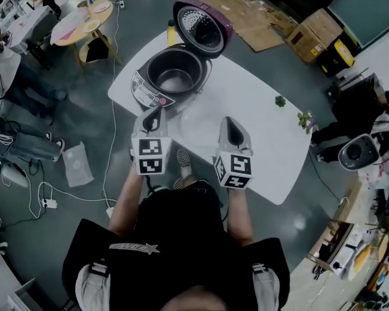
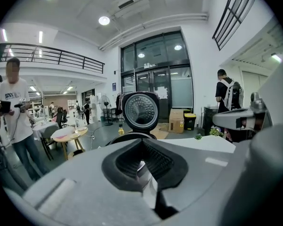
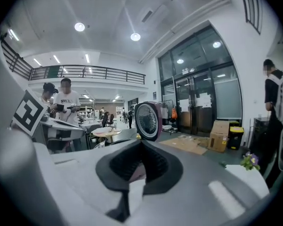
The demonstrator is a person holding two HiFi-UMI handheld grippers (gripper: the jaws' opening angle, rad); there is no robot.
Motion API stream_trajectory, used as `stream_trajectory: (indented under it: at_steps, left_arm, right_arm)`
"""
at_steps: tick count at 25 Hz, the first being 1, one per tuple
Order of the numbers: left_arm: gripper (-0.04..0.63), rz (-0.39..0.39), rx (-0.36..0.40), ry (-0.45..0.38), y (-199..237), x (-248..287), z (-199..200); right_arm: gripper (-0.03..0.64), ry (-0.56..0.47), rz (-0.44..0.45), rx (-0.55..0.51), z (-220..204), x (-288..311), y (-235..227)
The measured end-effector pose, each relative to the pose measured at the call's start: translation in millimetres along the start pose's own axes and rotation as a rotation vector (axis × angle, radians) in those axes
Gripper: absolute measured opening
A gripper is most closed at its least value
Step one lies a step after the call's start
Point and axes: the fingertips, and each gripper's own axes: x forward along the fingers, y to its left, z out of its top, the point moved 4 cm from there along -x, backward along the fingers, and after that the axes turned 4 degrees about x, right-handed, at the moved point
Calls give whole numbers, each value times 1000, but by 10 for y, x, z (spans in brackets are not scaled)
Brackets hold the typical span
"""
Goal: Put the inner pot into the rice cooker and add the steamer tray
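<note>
The rice cooker (image 1: 157, 86) stands at the far end of the white table (image 1: 259, 141) with its purple lid (image 1: 202, 26) swung up. A dark metal inner pot (image 1: 176, 71) sits inside it. A pale, see-through round steamer tray (image 1: 196, 123) lies on the table between the cooker and me, faint in the head view. My left gripper (image 1: 154, 116) hangs shut and empty just in front of the cooker's panel. My right gripper (image 1: 230, 129) is shut and empty to the tray's right. Both gripper views look over closed jaws at the lid (image 2: 140, 111) (image 3: 147, 120).
Two small plant sprigs (image 1: 280, 100) (image 1: 305, 119) lie on the table's right side. A yellow bottle (image 1: 172, 31) stands behind the cooker. Beyond are a round wooden table (image 1: 84, 18), cardboard boxes (image 1: 314, 34) and people standing (image 2: 12, 112).
</note>
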Motion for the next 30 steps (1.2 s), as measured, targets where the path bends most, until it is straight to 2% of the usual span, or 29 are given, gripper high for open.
stream_trajectory:
  at_steps: [10, 20, 30]
  left_arm:
    - [11, -111, -14, 6, -459, 104, -71]
    - [11, -133, -45, 144, -872, 311, -467]
    - [11, -82, -96, 319, -1117, 474, -1150]
  right_arm:
    - [6, 45, -93, 13, -149, -205, -371]
    - [6, 191, -57, 52, -560, -57, -707]
    - [6, 373, 11, 99, -1320, 267, -991]
